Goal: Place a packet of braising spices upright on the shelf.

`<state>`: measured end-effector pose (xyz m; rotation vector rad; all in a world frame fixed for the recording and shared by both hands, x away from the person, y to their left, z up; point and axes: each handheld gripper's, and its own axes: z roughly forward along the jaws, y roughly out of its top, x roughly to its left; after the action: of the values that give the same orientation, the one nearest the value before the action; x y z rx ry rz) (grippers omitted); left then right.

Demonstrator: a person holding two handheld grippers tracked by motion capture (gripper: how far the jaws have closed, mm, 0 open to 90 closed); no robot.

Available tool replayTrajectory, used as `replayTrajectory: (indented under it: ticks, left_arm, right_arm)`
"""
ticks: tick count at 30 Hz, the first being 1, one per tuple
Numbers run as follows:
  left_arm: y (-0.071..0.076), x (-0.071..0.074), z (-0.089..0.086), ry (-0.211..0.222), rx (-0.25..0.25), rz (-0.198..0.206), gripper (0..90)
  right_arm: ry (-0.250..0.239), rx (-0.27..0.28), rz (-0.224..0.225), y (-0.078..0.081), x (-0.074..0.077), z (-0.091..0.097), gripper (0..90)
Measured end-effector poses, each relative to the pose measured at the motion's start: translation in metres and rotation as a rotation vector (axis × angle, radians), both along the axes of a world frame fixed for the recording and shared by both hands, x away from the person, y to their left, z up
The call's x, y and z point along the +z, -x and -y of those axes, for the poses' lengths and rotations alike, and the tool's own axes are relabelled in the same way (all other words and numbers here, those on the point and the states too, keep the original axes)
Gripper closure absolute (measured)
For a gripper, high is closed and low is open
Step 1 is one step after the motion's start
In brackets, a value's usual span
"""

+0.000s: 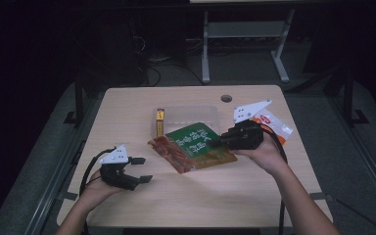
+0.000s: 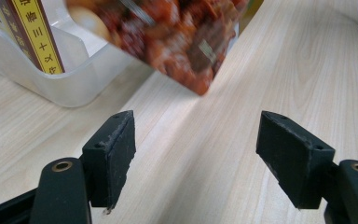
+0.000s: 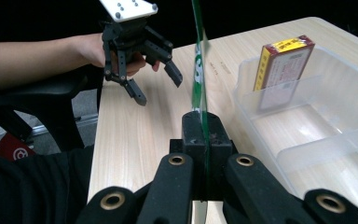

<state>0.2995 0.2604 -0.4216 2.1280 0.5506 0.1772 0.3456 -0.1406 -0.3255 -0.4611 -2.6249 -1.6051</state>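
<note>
While the right gripper pinches the green snack bag by its edge above the table's middle, the left gripper waits open and empty near the left edge; the bag is not yet in the clear bin.

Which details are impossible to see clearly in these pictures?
- Snack bag print: too small in high view; seen edge-on in right gripper view.
- Clear bin: near part hidden by bag, high view.
- Yellow box: top cut off, left gripper view.
- White packet: partly behind right hand-held gripper.
</note>
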Motion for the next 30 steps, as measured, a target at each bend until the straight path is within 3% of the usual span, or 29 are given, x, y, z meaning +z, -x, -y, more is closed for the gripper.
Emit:
replayTrajectory:
  ticks: [13,21,30]
  left_arm:
    - [-0.001,-0.003,0.001,-0.026,-0.004,-0.012,26.6]
    - [-0.002,-0.004,0.002,-0.035,-0.005,-0.018,26.4]
    - [-0.003,-0.006,0.002,-0.04,-0.009,-0.026,26.2]
  right_arm:
    - [-0.01,-0.069,0.019,-0.003,0.025,0.014,90.0]
    - [0.035,-0.163,0.01,-0.009,0.041,0.017,90.0]
    - [0.033,-0.246,-0.005,-0.022,0.057,0.018,90.0]
